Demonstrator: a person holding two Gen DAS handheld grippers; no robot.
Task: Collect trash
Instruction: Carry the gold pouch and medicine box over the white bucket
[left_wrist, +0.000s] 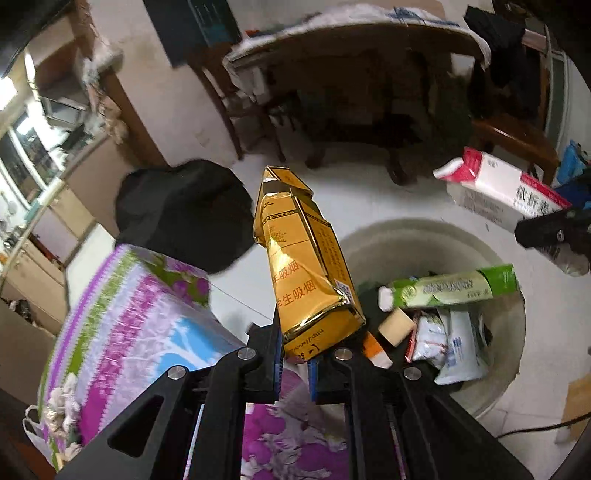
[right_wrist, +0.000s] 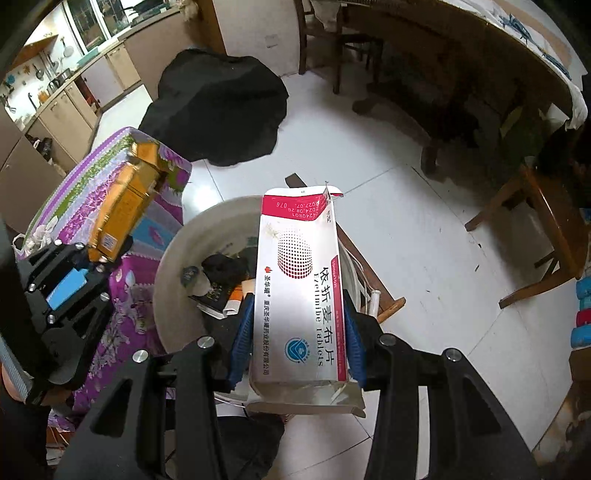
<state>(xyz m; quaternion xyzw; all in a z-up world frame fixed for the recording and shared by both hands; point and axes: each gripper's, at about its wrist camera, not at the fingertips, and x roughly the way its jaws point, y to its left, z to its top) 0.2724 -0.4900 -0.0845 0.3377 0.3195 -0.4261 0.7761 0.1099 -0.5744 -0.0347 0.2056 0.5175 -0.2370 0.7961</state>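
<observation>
My left gripper (left_wrist: 295, 350) is shut on a crumpled gold cigarette pack (left_wrist: 306, 258), which sticks up beside the round white bin (left_wrist: 513, 332). In the right wrist view that gold pack (right_wrist: 122, 210) and the left gripper (right_wrist: 98, 260) appear at the left, over the flowered cloth. A white and red tablet box (right_wrist: 299, 295) is clamped between the blue pads of my right gripper (right_wrist: 297, 336), hanging over the bin's rim (right_wrist: 166, 266). The same box (left_wrist: 506, 184) shows at the right of the left wrist view. The bin holds a green tube (left_wrist: 450, 288), packets and other scraps.
A flowered purple cloth (left_wrist: 140, 332) covers something beside the bin. A black garment (right_wrist: 218, 107) lies on the white tiled floor. A wooden table (left_wrist: 351, 48) and chairs (right_wrist: 550, 229) stand behind. A wooden strip (right_wrist: 369, 273) lies by the bin.
</observation>
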